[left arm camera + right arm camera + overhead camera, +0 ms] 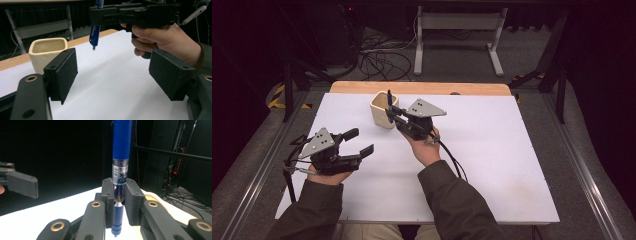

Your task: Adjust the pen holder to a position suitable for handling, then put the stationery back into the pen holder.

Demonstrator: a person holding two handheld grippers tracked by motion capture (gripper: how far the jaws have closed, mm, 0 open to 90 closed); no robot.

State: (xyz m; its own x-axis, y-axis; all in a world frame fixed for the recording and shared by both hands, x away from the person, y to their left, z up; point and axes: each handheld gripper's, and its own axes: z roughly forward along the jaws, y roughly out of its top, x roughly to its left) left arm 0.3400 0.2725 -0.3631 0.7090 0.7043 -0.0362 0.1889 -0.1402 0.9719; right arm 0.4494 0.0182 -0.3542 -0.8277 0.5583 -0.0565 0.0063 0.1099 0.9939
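My right gripper [392,116] is shut on a blue pen [389,100], which stands upright with its tip down, just right of a cream square cup [382,108] at the table's back. In the right gripper view the pen [121,157] is pinched between the two pads, tip [115,235] below them. The left gripper view shows that pen [95,35] hanging above the table beside the cup [47,52]. My left gripper [360,142] rests at the left front, jaws open with nothing between them; its pads [66,75] stand far apart.
The white tabletop [492,150] has a wooden strip [422,88] along its back edge. A white metal frame [457,30] and cables [382,60] lie on the floor behind. Metal rails run along both sides of the table.
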